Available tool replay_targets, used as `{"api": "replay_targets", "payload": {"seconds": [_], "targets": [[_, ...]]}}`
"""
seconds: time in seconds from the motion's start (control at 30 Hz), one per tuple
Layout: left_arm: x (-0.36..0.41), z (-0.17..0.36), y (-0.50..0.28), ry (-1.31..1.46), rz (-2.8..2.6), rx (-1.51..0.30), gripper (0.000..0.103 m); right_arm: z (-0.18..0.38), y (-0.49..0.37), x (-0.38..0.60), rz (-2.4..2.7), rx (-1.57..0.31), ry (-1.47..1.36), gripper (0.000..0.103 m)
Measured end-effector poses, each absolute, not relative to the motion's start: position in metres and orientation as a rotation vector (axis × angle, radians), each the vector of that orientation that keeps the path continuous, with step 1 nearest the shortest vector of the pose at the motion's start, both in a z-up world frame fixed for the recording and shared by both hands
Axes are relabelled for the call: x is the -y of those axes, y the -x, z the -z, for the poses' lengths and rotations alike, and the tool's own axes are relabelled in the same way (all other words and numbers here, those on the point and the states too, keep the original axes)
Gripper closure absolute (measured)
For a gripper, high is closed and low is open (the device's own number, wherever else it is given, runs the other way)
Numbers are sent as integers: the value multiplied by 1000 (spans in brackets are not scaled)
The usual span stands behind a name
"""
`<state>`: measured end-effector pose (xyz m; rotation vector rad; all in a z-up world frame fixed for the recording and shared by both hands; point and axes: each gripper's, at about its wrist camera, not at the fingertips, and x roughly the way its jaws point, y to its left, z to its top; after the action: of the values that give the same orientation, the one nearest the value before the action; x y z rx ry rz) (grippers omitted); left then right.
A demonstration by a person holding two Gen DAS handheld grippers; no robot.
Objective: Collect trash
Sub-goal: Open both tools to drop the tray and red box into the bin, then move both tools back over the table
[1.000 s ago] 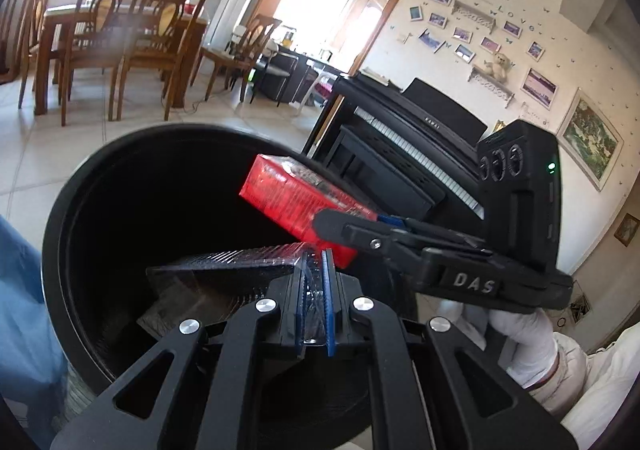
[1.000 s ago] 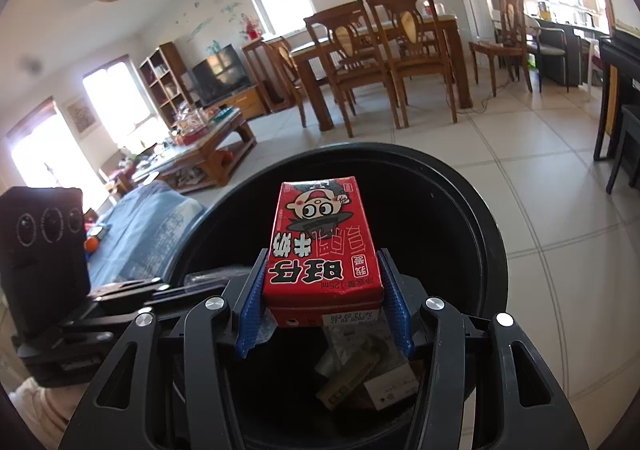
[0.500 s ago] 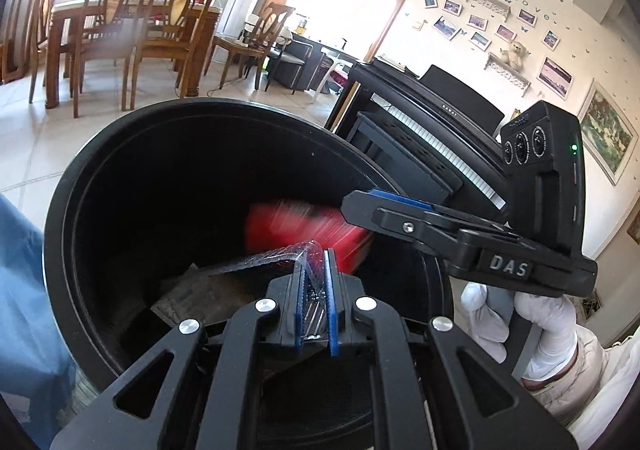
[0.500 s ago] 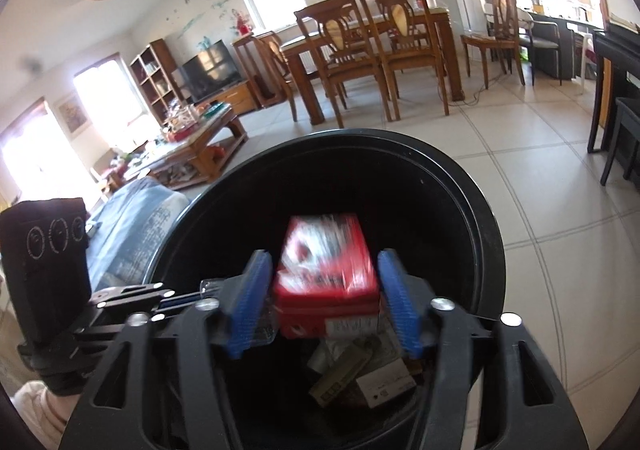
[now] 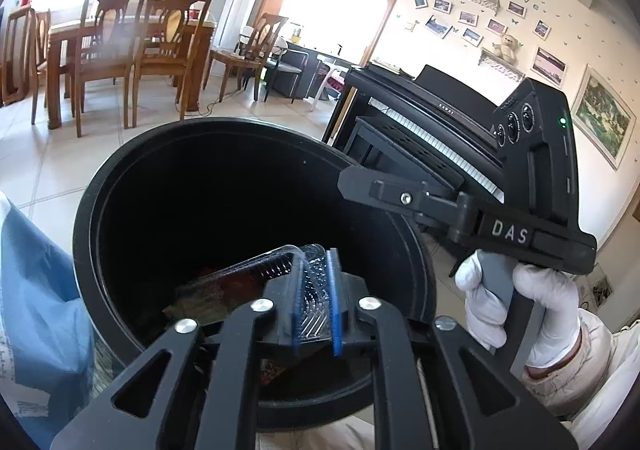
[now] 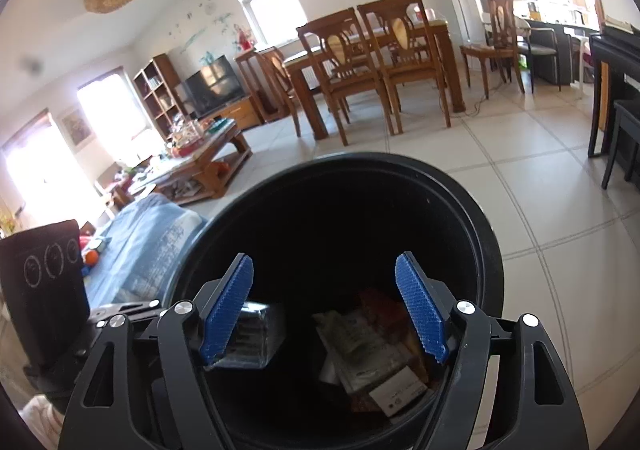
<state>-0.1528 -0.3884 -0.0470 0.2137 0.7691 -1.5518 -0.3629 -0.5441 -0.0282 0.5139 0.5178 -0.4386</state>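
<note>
Pinching a clear ridged plastic tray (image 5: 308, 282) loosely, the left gripper (image 5: 316, 304) has just been opening over the round black bin (image 5: 120, 185); the other tool reads "DAS". From the right wrist, the right gripper (image 6: 324, 306) has just been opening, jaws spread and empty, above wrappers (image 6: 372, 350) inside the bin (image 6: 484, 234).

The bin (image 5: 120, 185) is smooth black plastic with a dull sheen. Over its mouth, the tray (image 5: 280, 262) is clear, ribbed, glossy plastic. In the bin lie paper scraps (image 6: 372, 354). The pads (image 6: 420, 310) are rough, knobbly blue rubber. Beside the bin, the cloth (image 5: 36, 290) is matt blue. Beyond it, the floor (image 6: 540, 201) is glossy tile and the chairs (image 6: 360, 61) are polished wood.
</note>
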Motion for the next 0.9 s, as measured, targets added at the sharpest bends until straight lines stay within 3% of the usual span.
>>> {"api": "replay_targets", "payload": {"seconds": [0.03,0.1,0.23,0.9], "targets": [[386,46,153,-209,1549,-761,58,26,364,543,440,-510,-515,25],[377,41,153,-192,1537,-718,31,22,364,540,440,-495,-519,19],[364,34,151,-201,1499,-680,13,14,360,533,434,-472,-521,12],[259,12,104,-93,1265,-641,6,-13,274,460,234,-486,-455,10]]}}
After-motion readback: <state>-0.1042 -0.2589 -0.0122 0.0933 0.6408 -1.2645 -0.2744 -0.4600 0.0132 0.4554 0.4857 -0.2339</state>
